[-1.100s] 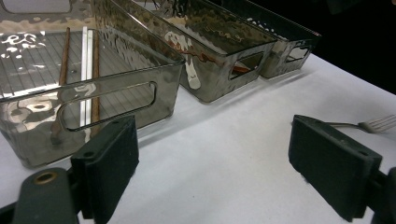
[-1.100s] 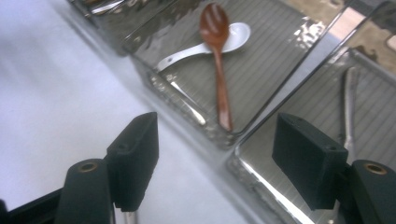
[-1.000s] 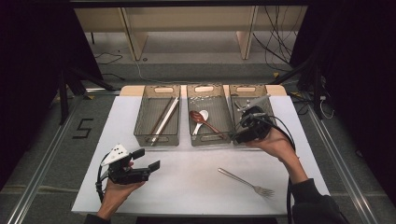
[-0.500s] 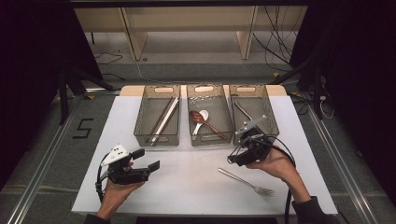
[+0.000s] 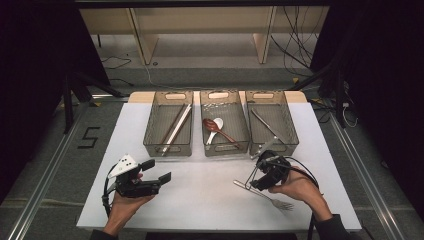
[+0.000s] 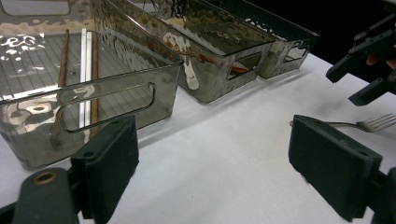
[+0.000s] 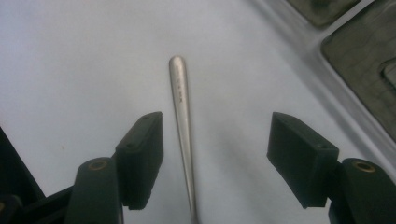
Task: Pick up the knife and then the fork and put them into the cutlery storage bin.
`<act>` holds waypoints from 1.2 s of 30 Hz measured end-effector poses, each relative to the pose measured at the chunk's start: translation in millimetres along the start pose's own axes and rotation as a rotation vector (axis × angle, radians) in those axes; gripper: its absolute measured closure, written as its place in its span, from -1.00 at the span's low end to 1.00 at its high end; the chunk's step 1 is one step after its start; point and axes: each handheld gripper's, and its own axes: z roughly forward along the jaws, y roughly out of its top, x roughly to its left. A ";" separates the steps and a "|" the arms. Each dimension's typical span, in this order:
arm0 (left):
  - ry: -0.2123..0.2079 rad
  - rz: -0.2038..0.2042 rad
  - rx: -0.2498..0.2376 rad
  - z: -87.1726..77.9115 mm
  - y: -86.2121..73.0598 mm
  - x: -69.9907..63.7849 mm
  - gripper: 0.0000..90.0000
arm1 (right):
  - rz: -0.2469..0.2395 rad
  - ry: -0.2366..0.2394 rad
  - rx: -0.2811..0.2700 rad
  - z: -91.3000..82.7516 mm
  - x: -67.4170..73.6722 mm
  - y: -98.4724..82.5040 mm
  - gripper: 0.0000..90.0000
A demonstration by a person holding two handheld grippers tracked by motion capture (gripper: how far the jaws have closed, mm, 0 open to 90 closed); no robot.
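A metal fork (image 5: 270, 198) lies on the white table (image 5: 200, 200) at the front right, tines toward the person. My right gripper (image 5: 254, 183) hangs low over its handle. In the right gripper view the handle (image 7: 183, 116) runs between the two black pads, nearer the left one, touching neither. The jaws have just been closing a little and still stand open. My left gripper (image 5: 157, 171) rests at the front left, open and empty (image 6: 215, 168), pointing toward the bins. From there I see the fork's tines (image 6: 376, 122) and the other gripper (image 6: 369, 70).
Three clear bins stand in a row at the back. The left bin (image 5: 146, 136) holds chopsticks (image 5: 175, 126). Two spoons (image 5: 216, 129) lie in the middle bin (image 5: 202, 131), and a metal utensil (image 5: 265, 124) in the right bin (image 5: 293, 131). Beyond the table's edges is dark floor.
My right gripper has come away from the right bin, toward the person and down, and now straddles the fork's handle. The left gripper has stayed put.
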 end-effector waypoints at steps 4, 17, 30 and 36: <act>-0.001 0.000 0.001 0.3 0.0 -0.6 -0.65 | -0.007 0.012 0.029 5.0 1.9 -3.6 -0.07; -0.002 0.002 0.003 0.5 0.0 -1.0 -0.65 | -0.056 0.016 0.160 25.4 9.0 -11.2 0.34; -0.003 0.002 0.003 0.5 0.0 -1.3 -0.65 | -0.086 0.012 0.209 31.4 11.8 -14.5 0.66; -0.003 0.002 0.003 0.4 0.0 -1.4 -0.65 | -0.099 0.011 0.231 35.0 12.6 -14.6 0.73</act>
